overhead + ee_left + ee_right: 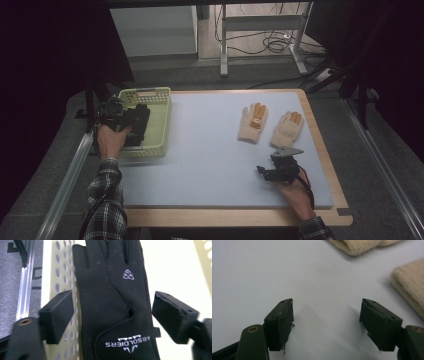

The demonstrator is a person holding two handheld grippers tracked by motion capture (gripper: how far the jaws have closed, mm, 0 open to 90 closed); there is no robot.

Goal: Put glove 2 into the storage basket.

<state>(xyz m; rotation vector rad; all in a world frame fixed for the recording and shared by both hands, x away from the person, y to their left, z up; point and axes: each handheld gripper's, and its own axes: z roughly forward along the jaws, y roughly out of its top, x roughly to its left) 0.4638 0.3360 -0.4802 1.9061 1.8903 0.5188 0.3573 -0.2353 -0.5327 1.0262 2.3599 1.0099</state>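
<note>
A black glove [138,125] with a white logo lies in the pale green basket [156,94] at the table's left edge. My left gripper [125,120] hangs over it. In the left gripper view the glove [117,290] lies between the two jaws of the left gripper [112,303]; they stand apart and do not press on it. Two beige gloves with orange fingertips [253,123] [287,128] lie flat at the table's right. Just in front of them my right gripper [265,172] is open over bare tabletop. The right gripper view has the right gripper [327,312] and the glove cuffs [359,246] [409,282] beyond it.
The white table mat [210,150] lies on a wooden top. A metal rail [70,175] runs along the left side below the basket. The perforated basket wall [62,277] is beside the black glove. Desk legs and cables stand on the floor beyond the table.
</note>
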